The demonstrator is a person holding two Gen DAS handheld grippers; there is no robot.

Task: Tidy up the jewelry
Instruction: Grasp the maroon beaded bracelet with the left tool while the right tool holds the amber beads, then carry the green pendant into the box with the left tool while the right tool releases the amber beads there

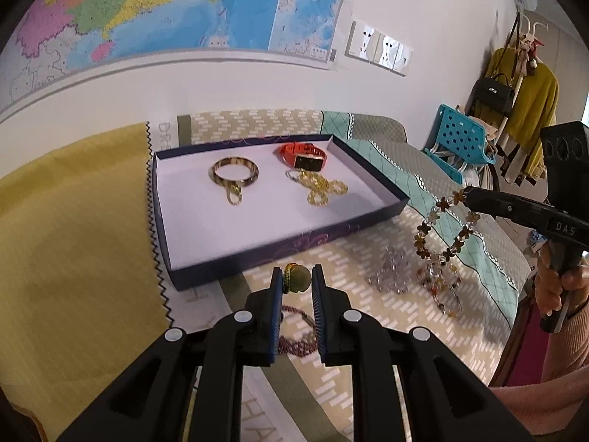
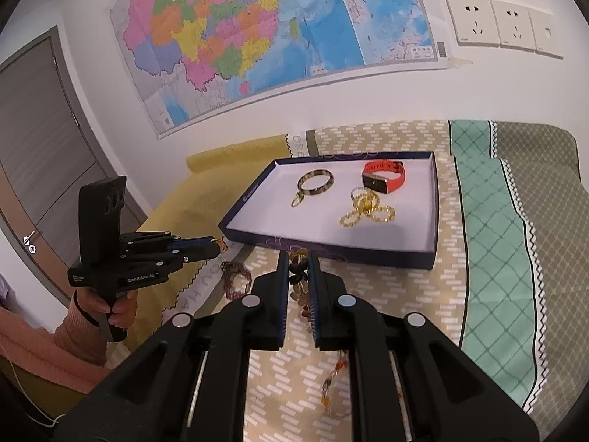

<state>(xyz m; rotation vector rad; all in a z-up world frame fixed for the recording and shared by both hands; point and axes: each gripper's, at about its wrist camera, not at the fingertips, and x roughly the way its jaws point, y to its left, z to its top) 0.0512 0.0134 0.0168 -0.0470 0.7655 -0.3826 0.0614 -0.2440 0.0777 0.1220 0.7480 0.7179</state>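
A navy tray [image 1: 221, 270] [image 2: 349, 254] with a white floor holds a tortoiseshell bangle [image 1: 214, 173] [image 2: 300, 184], an orange watch [image 1: 307, 162] [image 2: 375, 183] and a gold chain [image 1: 324, 188] [image 2: 364, 213]. Just in front of the tray, my left gripper [image 1: 296, 280] [image 2: 217, 245] is shut on a small green-and-amber bead piece [image 1: 297, 276] and holds it off the cloth. My right gripper [image 2: 298, 269] [image 1: 465, 195] is shut on a flower-bead necklace [image 1: 423, 243] [image 2: 297, 278], which hangs in a loop with its tail on the cloth.
A purple bead strand [image 1: 294, 344] [image 2: 235, 276] lies under the left gripper. A clear crystal bracelet [image 1: 390, 270] rests right of it. Yellow cloth [image 1: 73, 239] covers the left side, patterned cloth [image 2: 489, 239] the right. A blue chair [image 1: 460, 136] stands beyond the table's right edge.
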